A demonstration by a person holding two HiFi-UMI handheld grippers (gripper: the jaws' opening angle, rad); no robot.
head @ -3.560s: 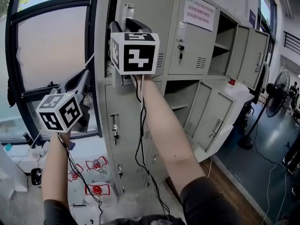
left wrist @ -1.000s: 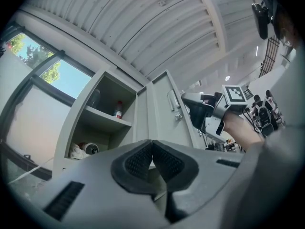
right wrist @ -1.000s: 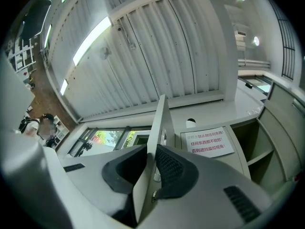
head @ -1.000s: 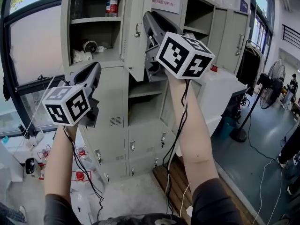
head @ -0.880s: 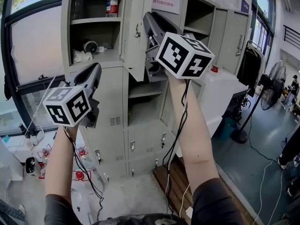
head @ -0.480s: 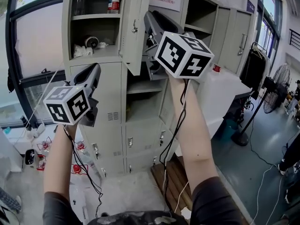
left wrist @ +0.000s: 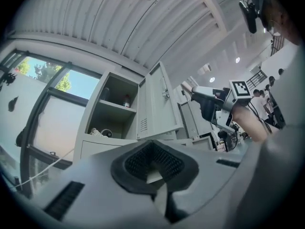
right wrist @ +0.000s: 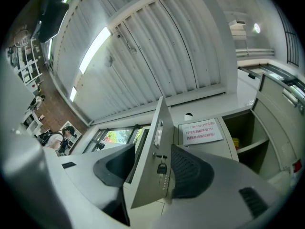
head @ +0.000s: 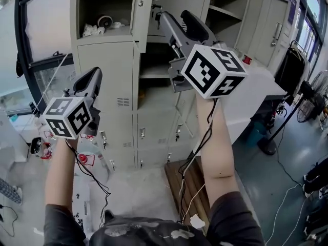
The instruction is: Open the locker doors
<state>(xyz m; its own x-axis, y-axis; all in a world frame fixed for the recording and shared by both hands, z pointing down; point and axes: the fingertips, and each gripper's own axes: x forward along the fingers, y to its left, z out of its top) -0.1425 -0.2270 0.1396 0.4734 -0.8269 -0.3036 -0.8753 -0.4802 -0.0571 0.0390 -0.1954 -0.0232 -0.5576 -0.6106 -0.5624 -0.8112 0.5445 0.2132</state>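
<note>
Right gripper (head: 173, 17) has just let go. Its fingers have been opening and now stand apart, with the edge of the top door (head: 142, 14) between them but not clamped. The right gripper view confirms it: there's a gap on both sides of the door (right wrist: 145, 185), and the key (right wrist: 161, 167) hangs in the lock.

A few seconds back that door was shut with the right gripper on it. Now it's swung out and the compartment (head: 102, 19) is exposed, so I'd call that one done.

Left gripper (head: 91, 81) has its fingers closed together and holds nothing, and the left gripper view (left wrist: 153, 161) shows the same. It hangs in front of the mid door (head: 110, 86), not touching.

Locker status: the right-hand doors (head: 277, 24) are open. The mid door and the lower doors (head: 143, 133) are still shut. Likely next is the mid door, so the right gripper needs to back clear of the door edge first.
</note>
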